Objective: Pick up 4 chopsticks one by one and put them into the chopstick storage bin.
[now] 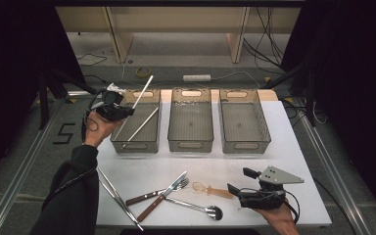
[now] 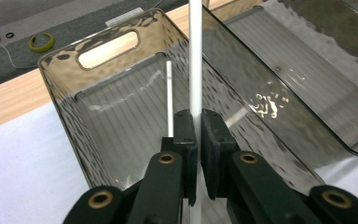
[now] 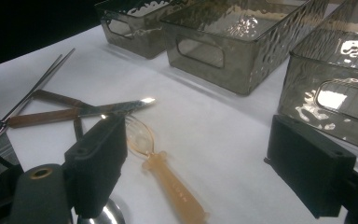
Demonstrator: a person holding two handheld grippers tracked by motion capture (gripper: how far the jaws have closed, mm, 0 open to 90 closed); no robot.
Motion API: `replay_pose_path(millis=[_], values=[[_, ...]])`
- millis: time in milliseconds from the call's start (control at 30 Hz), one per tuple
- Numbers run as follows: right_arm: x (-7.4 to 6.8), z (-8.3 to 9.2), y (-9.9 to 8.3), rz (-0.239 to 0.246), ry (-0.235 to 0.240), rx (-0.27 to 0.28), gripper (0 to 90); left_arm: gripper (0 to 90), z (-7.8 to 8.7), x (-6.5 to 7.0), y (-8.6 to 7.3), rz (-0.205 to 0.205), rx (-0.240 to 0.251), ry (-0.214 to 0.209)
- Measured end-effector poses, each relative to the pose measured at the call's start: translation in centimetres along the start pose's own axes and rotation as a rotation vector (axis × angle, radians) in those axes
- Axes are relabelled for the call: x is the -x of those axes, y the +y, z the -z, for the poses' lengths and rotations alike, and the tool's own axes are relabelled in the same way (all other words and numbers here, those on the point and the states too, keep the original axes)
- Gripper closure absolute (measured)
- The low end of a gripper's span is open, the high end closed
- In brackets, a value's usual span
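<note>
The left gripper (image 1: 123,111) has its jaws clamped on a white chopstick (image 2: 195,56), held over the near-left corner of the left bin (image 1: 149,146), where a second white chopstick (image 1: 142,126) already lies aslant. The held stick looks light, stiff and smooth, so it could pivot or slip; a hold nearer its middle would steady it. The right gripper (image 3: 191,154) waits wide open and empty above the pale plastic spoon (image 3: 165,172) near the table's right.

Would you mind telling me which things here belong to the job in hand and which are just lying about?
In the job:
- left gripper, shut on a white chopstick
- left bin, with a second white chopstick inside

Lying about:
- right gripper, open
- knife
- fork
- metal spoon
- translucent spoon
- metal chopsticks
- middle bin
- right bin
</note>
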State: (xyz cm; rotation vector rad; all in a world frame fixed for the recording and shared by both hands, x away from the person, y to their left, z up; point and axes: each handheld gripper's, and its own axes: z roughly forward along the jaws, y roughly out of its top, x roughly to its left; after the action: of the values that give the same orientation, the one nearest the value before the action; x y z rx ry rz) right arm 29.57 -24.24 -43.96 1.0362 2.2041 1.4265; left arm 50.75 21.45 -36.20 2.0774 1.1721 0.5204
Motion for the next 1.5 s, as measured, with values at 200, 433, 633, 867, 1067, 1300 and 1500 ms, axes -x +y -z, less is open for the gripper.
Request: replay_pose_path(millis=[200,433,633,867,1067,1300,1500], values=[[0.0,0.0,0.0,0.000,0.001,0.000,20.9,84.8,-1.2,-0.6,-0.4,0.017,0.002,0.029],[0.0,-0.1,0.0,0.001,0.004,-0.004,20.9,84.8,-2.6,-1.3,-1.7,0.041,-0.004,0.057],[0.0,-0.1,-0.1,0.001,0.006,-0.008,20.9,84.7,-3.3,-1.2,-2.2,0.040,-0.022,0.066],[-0.1,-0.1,-0.1,0.002,0.007,-0.008,21.0,84.4,-4.1,-1.1,-2.4,0.052,-0.044,0.085],[0.1,0.0,0.0,-0.001,0.004,-0.005,21.0,84.2,-4.9,-1.3,-2.6,0.058,-0.079,0.101],[0.0,-0.1,-0.1,0.002,0.004,-0.012,21.1,83.5,-5.5,-1.3,-2.5,0.069,-0.105,0.109],[0.1,-0.1,-0.1,0.001,0.003,-0.011,21.1,71.8,-5.4,-1.2,-2.4,0.086,-0.090,0.098]])
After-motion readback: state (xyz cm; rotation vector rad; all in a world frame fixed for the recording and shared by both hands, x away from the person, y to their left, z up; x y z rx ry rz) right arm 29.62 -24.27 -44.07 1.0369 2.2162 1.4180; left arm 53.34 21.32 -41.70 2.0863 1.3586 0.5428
